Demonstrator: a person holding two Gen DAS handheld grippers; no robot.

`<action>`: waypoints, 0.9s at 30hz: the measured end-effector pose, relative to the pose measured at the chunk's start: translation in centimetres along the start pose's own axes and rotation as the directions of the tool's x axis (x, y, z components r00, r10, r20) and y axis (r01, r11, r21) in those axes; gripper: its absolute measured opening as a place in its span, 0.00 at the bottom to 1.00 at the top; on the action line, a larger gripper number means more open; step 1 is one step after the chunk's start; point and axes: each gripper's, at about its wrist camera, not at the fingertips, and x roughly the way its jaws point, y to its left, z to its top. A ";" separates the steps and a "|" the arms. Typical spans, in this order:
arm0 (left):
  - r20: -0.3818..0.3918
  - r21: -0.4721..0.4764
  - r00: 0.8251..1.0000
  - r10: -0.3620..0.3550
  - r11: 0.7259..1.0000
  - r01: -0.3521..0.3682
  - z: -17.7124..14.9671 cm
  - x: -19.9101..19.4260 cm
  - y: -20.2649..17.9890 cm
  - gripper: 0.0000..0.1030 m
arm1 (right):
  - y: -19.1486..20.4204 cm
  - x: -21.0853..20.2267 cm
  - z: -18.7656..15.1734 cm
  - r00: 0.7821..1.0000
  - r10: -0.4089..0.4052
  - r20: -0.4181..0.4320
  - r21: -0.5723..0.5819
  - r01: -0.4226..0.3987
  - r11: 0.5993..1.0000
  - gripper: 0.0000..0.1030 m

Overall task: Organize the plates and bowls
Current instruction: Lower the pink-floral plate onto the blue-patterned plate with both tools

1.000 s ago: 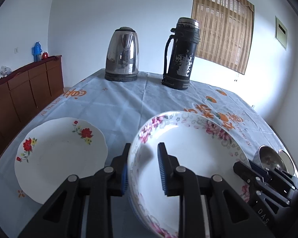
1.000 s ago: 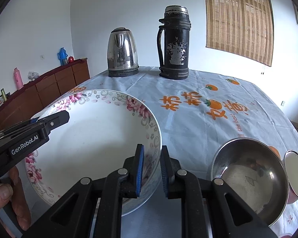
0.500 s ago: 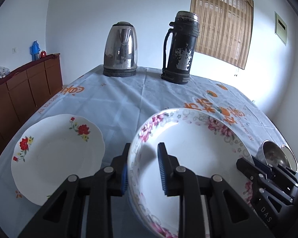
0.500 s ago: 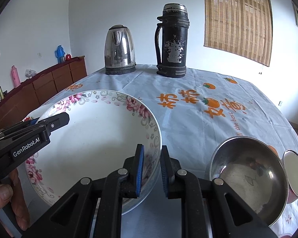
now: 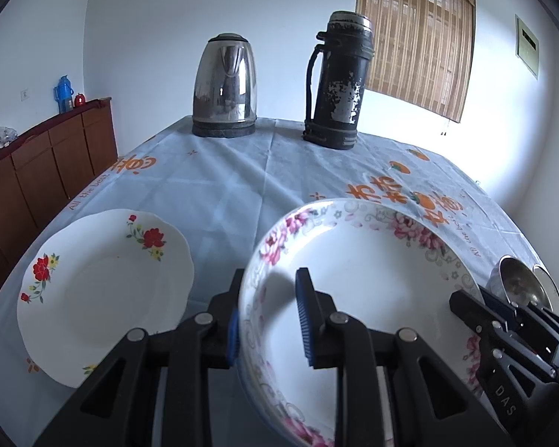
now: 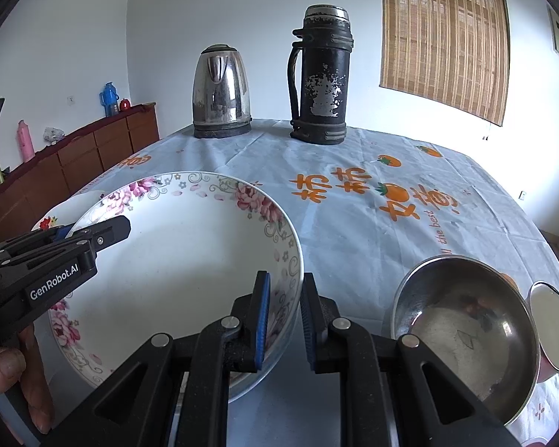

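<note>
We are carrying the large white pink-flowered ceramic bowl [image 5: 357,290] with both claws: the left gripper [image 5: 270,316] is pinching its left rim, the right gripper [image 6: 284,320] its right rim. Little looks sorted (our judgement): the white scalloped red-flowered plate [image 5: 104,283] is lying apart at left, the steel bowl [image 6: 466,335] near right, both awaiting stacking

White plate [image 6: 70,206] mostly hidden behind floral bowl [image 6: 175,260]. Small steel bowl [image 6: 553,329] cut off at right edge. Items on far sideboard [image 5: 52,152] too small to be identified.
</note>
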 end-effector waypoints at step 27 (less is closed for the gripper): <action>-0.036 0.022 0.999 0.013 1.000 -0.012 -0.5 1.1 -0.1 0.23 | 0.1 0.7 -0.2 0.999 -0.018 -0.032 -0.012 0.018 1.000 0.17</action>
